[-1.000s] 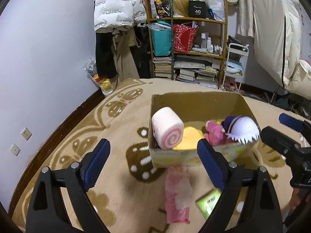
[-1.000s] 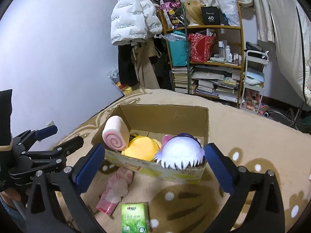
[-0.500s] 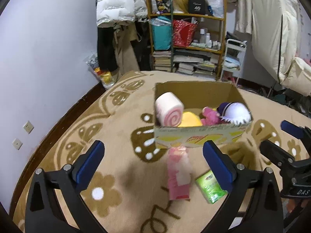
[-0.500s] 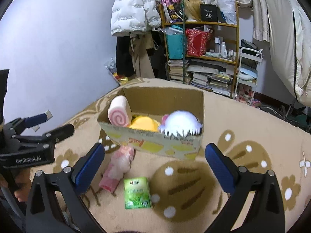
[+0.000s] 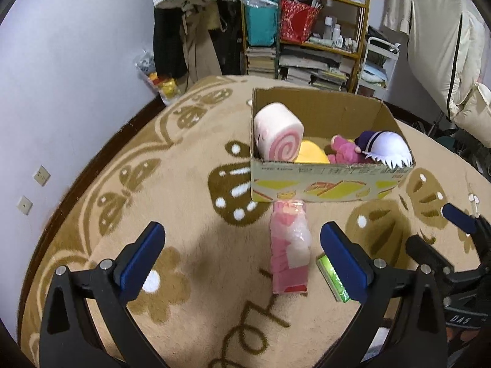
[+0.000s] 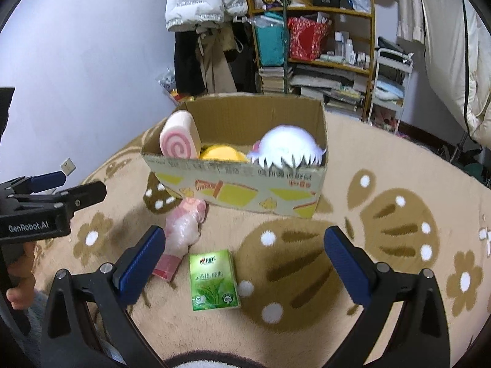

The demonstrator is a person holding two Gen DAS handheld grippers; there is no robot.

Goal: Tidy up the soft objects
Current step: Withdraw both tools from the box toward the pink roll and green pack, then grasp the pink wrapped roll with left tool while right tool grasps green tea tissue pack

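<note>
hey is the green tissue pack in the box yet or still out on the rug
Out. The green tissue pack lies flat on the rug, in front of the cardboard box, beside the pink pack.

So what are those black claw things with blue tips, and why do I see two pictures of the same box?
Those claws are grabbing tools. A person holds one in each hand, and each tool has a small camera looking out along its two fingers. That is why there are two pictures: one from the left gripper, one from the right gripper. Each camera also catches the other tool at the edge of its picture.

Both claws are wide open and hold nothing.

On the carpet stands a cardboard box. Inside are a pink swirl roll pillow, a yellow cushion, a pink plush and a white-haired doll. In front of the box lie a pink packet and a green tissue pack, not in the box yet.
</note>
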